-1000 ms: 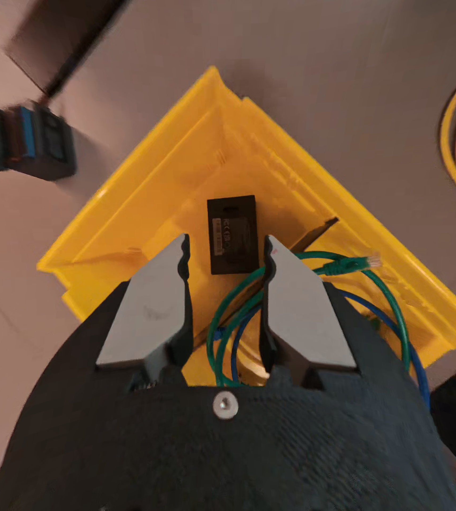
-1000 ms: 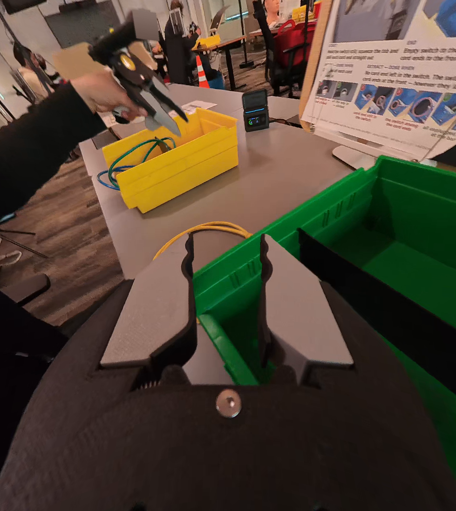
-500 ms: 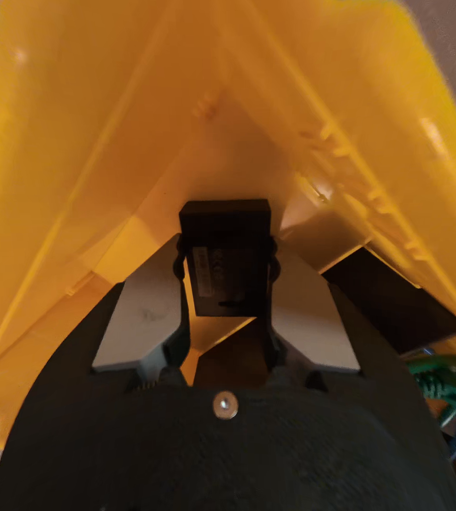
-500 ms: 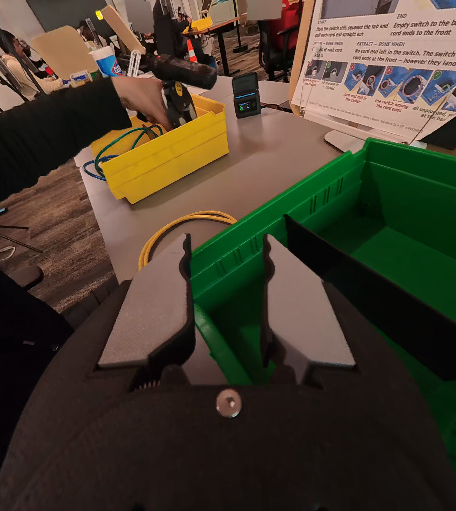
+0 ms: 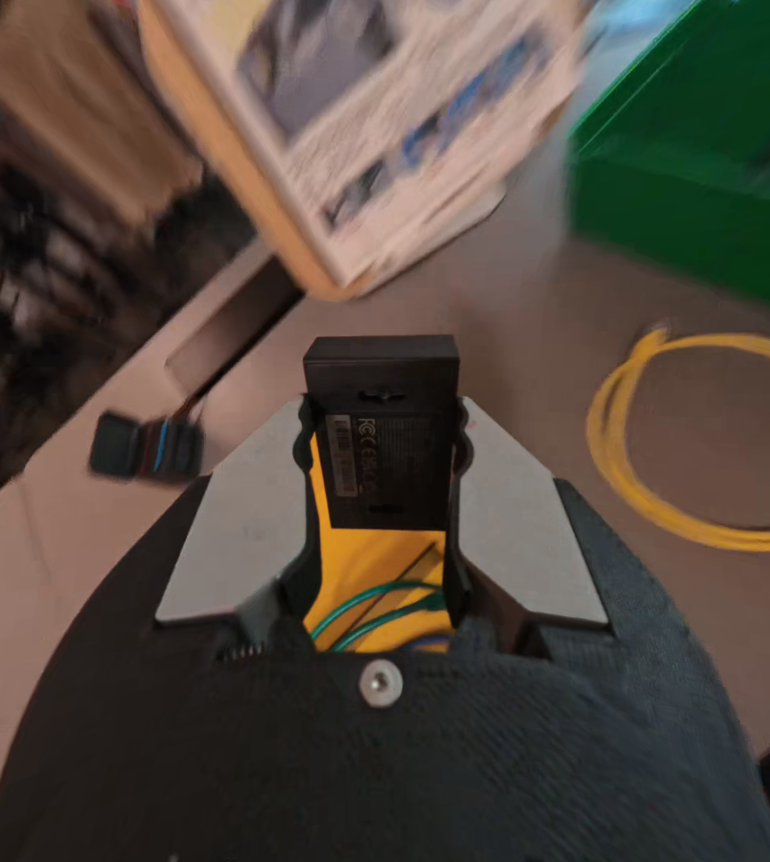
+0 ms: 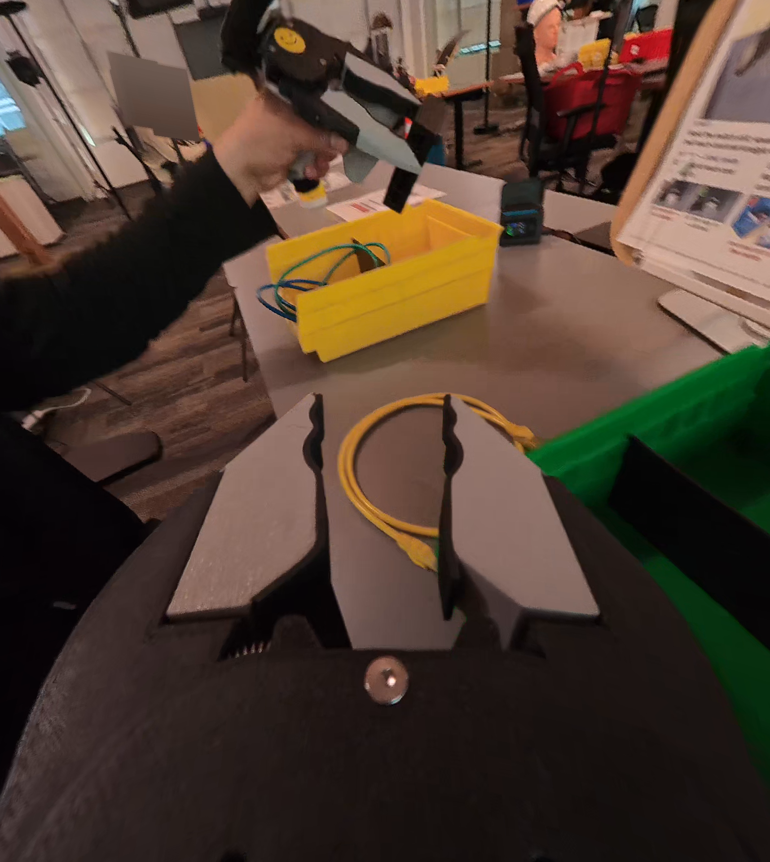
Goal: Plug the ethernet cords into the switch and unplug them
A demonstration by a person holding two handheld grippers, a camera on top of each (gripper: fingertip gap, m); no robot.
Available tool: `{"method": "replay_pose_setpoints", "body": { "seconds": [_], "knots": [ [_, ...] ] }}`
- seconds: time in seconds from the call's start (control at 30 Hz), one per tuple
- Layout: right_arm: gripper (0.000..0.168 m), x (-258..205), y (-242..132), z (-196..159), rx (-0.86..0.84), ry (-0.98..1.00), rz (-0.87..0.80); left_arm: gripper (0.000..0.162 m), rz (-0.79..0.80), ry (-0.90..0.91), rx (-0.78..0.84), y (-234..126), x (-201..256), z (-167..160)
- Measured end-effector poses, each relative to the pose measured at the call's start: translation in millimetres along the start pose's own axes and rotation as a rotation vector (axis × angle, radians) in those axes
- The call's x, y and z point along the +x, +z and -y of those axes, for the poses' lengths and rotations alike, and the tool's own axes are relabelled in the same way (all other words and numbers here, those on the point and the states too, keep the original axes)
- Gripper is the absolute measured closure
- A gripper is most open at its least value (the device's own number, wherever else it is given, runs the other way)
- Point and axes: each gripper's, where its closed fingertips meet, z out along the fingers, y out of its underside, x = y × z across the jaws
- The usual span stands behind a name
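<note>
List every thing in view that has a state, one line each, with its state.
left gripper: shut on the switch, raised above the yellow bin
switch: held in the air, no cords plugged in that I can see
right gripper: open, empty
yellow cord: coiled on the table, unplugged
green cord: loose in the yellow bin
blue cord: hanging over bin's edge
green bin: looks empty

Both wrist cameras look forward; both show yellow cord (image 5: 681,466).
</note>
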Motion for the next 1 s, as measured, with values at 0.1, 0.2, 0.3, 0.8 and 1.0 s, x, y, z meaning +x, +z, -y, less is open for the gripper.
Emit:
{"method": "replay_pose_setpoints", "body": {
  "seconds": [0.1, 0.2, 0.3, 0.8, 1.0],
  "knots": [
    [0.119, -28.8, 24.0, 13.0, 0.035, -0.004, 0.055, 0.103, -0.053, 0.114, 0.332, -40.6, 82.0, 43.5],
    [0.119, -49.3, 50.2, 19.2, 0.067, -0.015, 0.064, 0.103, -0.047, 0.173, 0.471, -56.6, 152.1, 44.0],
    [0.118, -65.5, 71.0, 22.8, 0.107, 0.021, 0.094, 0.103, 0.06, 0.264, 0.462, -46.9, 188.6, 20.4],
    [0.144, -35.4, 147.8, -31.9, -0.285, -0.106, -0.084, 0.108, 0.11, 0.378, 0.305, -14.6, 213.9, -31.2],
    [0.144, -20.1, 129.6, -51.2, -0.657, -0.329, -0.061, 0.095, -0.064, 0.194, 0.189, -12.7, 197.4, -60.5]
  ]
}}
